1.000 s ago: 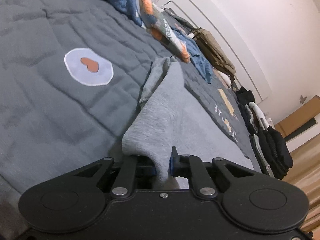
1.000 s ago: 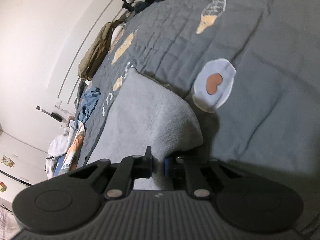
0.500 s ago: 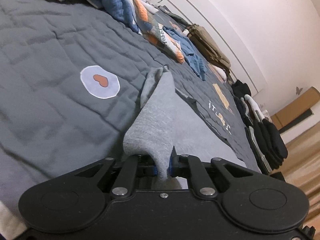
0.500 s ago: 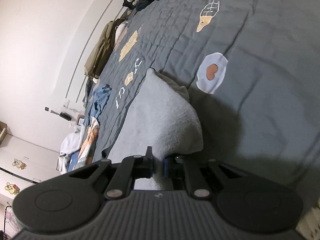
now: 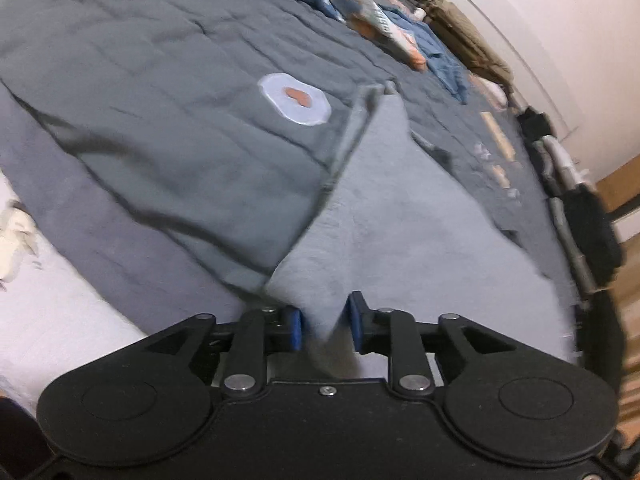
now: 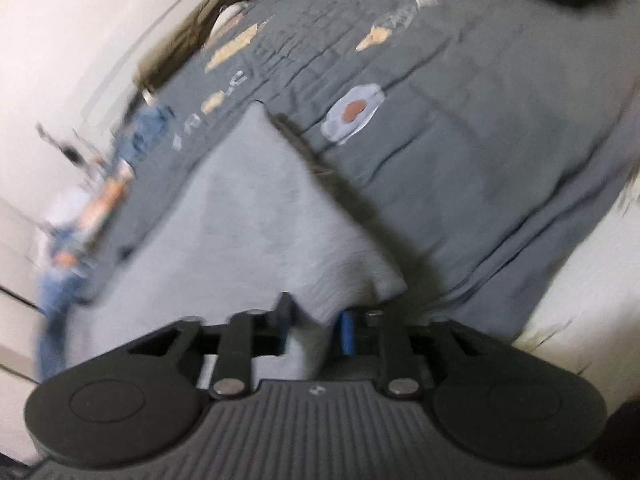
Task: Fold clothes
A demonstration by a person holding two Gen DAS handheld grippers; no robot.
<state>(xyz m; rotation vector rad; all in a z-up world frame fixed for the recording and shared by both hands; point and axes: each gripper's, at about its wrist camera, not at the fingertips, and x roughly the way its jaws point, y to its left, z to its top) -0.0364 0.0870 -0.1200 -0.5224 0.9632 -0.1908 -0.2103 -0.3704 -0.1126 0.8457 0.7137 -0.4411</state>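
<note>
A light grey garment (image 5: pixel 400 216) lies spread on the dark grey quilt (image 5: pixel 160 128), stretching away from both cameras toward the wall. Its near left corner tapers down between the blue pads of my left gripper (image 5: pixel 325 328), whose jaws stand apart and open around it. In the blurred right wrist view the same garment (image 6: pixel 248 208) reaches its near right corner into my right gripper (image 6: pixel 314 328), also open, with the cloth loose between the fingers. The garment's near edge is hidden behind both gripper bodies.
The quilt carries a white patch with an orange heart (image 5: pixel 296 98). Piled blue and orange clothes (image 5: pixel 392 28) and an olive garment (image 5: pixel 468 40) lie by the wall. Dark folded clothes (image 5: pixel 588 216) are stacked at the right. A white sheet (image 5: pixel 48 304) shows at the bed's near edge.
Both grippers, shut on the garment's corners before, have opened their jaws. The garment has come down flat and both cameras have drawn back toward the bed's near edge.
</note>
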